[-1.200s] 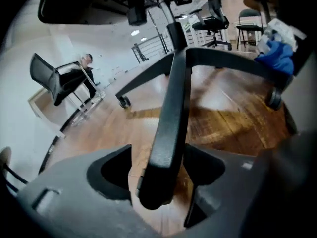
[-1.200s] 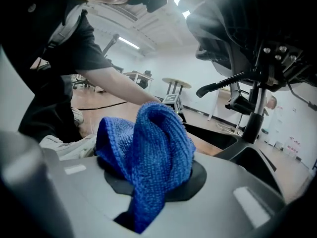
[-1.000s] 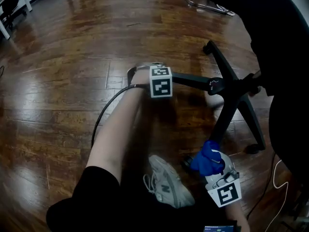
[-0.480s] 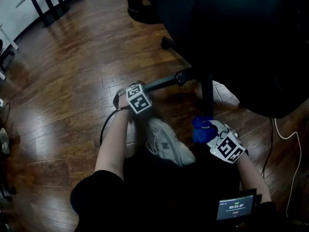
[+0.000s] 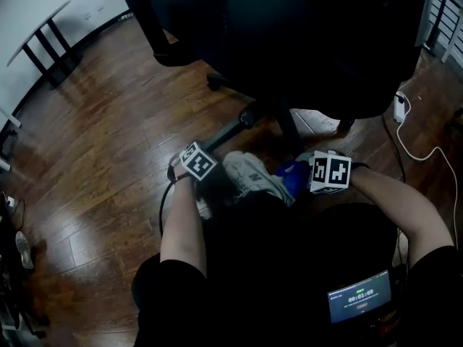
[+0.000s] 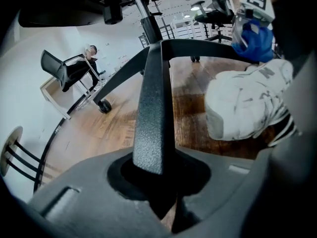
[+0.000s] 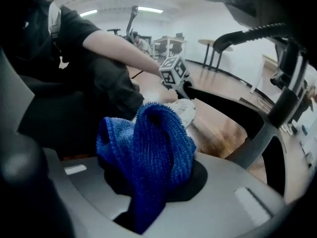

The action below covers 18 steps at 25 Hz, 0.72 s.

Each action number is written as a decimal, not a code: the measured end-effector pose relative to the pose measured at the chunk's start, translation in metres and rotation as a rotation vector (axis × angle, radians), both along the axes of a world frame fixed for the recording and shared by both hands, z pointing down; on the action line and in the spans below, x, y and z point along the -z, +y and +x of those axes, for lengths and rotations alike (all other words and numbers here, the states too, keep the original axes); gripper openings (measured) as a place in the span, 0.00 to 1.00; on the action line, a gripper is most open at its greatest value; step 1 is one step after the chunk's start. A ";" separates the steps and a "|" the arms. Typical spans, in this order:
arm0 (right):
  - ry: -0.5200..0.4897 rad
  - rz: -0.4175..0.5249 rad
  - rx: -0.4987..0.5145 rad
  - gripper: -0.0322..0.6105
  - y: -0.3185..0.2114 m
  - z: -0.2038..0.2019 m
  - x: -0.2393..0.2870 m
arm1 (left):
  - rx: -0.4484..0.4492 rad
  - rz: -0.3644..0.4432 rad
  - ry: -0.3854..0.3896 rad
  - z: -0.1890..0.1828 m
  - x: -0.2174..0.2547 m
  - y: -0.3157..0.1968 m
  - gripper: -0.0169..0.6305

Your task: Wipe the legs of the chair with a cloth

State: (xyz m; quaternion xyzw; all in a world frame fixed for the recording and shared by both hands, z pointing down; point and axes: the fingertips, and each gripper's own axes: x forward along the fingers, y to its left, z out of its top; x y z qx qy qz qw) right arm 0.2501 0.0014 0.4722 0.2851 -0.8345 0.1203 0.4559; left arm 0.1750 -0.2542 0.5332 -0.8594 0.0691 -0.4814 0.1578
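The black office chair (image 5: 304,35) fills the top of the head view. One of its base legs (image 5: 230,130) runs down-left to my left gripper (image 5: 206,150). In the left gripper view that textured leg (image 6: 154,98) comes out from between the jaws of my left gripper (image 6: 158,177) and runs to the hub. The jaws have closed a little and are shut on it. My right gripper (image 5: 305,172) is shut on a bunched blue cloth (image 5: 291,172), low beside the chair base. The cloth (image 7: 158,143) bulges out of my right gripper (image 7: 148,192).
The person's white sneaker (image 5: 257,176) lies between the two grippers, close to the held leg. A castor (image 6: 104,106) sits at another leg's end. A white cable and plug (image 5: 399,107) lie on the wood floor at the right. Desk legs (image 5: 51,45) stand at the far left.
The head view has swung so that the chair seat now covers the top. Both grippers have drawn in close to the sneaker, the left still on the leg, the right still holding the cloth.
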 end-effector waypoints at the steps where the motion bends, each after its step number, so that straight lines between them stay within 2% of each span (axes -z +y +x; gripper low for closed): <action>1: 0.034 0.000 0.025 0.17 0.001 -0.002 -0.002 | -0.007 -0.003 -0.022 0.000 0.000 0.001 0.15; 4: 0.071 0.068 0.058 0.17 -0.003 -0.006 -0.001 | 0.024 0.015 -0.028 0.002 0.005 -0.003 0.14; 6: 0.008 0.096 0.058 0.17 -0.004 -0.005 0.005 | 0.047 0.023 -0.018 0.002 0.006 -0.004 0.14; 8: -0.082 0.140 0.007 0.17 -0.004 0.001 0.016 | 0.054 0.038 -0.005 0.004 0.004 -0.001 0.14; 10: -0.120 0.266 -0.092 0.17 -0.002 0.009 0.032 | 0.065 0.062 0.013 0.006 0.000 0.002 0.14; 12: -0.103 0.417 -0.170 0.17 0.005 0.015 0.048 | 0.084 0.074 0.017 0.004 -0.003 0.002 0.14; 14: 0.024 0.503 -0.194 0.17 0.011 0.024 0.050 | 0.086 0.075 0.014 0.004 0.000 -0.002 0.14; 15: 0.093 0.506 -0.200 0.17 0.010 0.030 0.045 | 0.079 0.083 0.014 0.004 0.002 -0.004 0.14; 16: 0.117 0.476 -0.207 0.17 0.008 0.032 0.037 | 0.073 0.090 0.014 0.004 0.003 -0.006 0.14; 18: 0.044 0.388 -0.232 0.17 0.002 0.033 0.026 | 0.073 0.094 0.014 0.003 0.003 -0.008 0.14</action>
